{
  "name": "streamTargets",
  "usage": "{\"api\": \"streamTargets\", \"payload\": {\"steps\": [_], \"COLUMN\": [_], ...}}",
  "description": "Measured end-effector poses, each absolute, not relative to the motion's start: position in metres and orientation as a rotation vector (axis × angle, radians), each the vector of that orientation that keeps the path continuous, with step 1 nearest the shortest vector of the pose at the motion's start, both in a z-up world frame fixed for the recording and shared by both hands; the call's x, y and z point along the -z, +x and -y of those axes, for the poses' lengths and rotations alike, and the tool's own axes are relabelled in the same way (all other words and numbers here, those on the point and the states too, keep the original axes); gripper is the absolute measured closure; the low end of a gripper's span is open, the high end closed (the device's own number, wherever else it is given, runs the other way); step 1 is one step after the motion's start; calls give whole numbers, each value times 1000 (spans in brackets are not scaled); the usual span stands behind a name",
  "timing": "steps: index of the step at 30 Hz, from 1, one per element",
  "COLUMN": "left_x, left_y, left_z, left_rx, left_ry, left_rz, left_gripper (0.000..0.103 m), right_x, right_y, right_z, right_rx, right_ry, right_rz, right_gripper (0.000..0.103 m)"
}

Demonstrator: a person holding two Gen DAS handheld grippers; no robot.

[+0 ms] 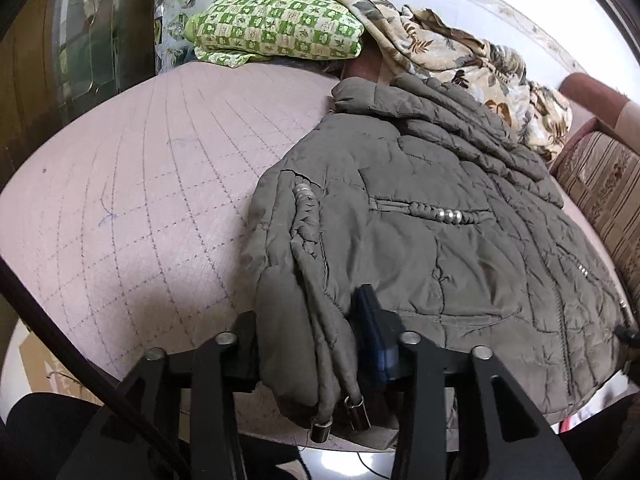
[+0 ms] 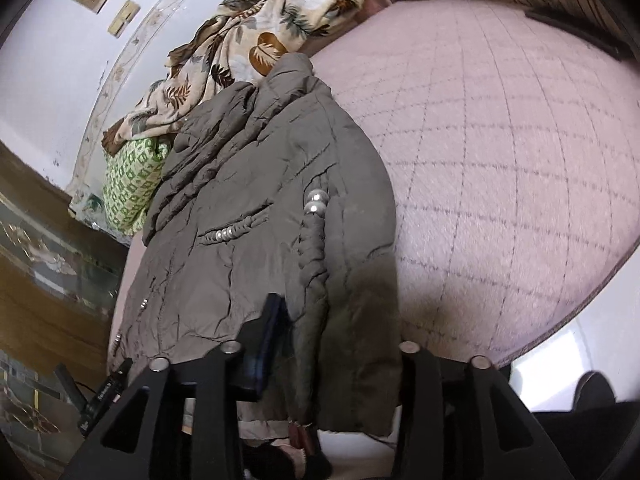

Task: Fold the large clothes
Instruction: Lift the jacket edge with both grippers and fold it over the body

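Observation:
A grey-brown quilted jacket (image 1: 440, 220) (image 2: 248, 184) lies spread on a pink quilted bed (image 1: 140, 180) (image 2: 500, 160), collar toward the far side. My left gripper (image 1: 308, 332) is shut on the jacket's bunched hem at the near bed edge. One blue-padded finger (image 1: 372, 320) shows on the right of the bunch. Two metal drawstring toggles (image 1: 340, 416) hang below it. My right gripper (image 2: 340, 344) stands open at the hem's other end. Its blue-padded finger (image 2: 270, 340) rests on the cloth, and loose fabric covers the other finger.
A green checked pillow (image 1: 280, 28) (image 2: 128, 188) and a crumpled floral blanket (image 1: 440, 48) (image 2: 256, 28) lie at the head of the bed, by the collar. A striped cushion (image 1: 600, 192) borders one side. Dark wooden furniture (image 2: 48, 288) stands past the other.

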State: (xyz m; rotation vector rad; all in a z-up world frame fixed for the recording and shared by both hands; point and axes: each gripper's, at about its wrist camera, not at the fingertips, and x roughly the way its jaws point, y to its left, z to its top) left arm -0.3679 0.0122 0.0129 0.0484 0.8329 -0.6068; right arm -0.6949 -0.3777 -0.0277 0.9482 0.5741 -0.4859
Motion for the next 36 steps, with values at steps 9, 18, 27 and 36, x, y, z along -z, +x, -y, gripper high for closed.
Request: {"api": "streamTargets", "payload": {"steps": [9, 18, 27, 36], "left_x": [-28, -50, -66, -88], "left_y": [-378, -383, -383, -385], "left_z": [-10, -14, -23, -37], "left_rx": [623, 635, 649, 665], "left_ry": [86, 73, 50, 16], "left_rz": [-754, -691, -667, -644], "left_gripper": [81, 82, 82, 82], "right_x": [3, -23, -45, -66], "right_y": [-694, -697, -706, -721], "right_z": [361, 352, 341, 331], "right_rx": [496, 461, 416, 387], "right_ry": [795, 721, 689, 673], "right_rz": [-546, -481, -424, -395], "right_gripper": [87, 88, 88, 89]}}
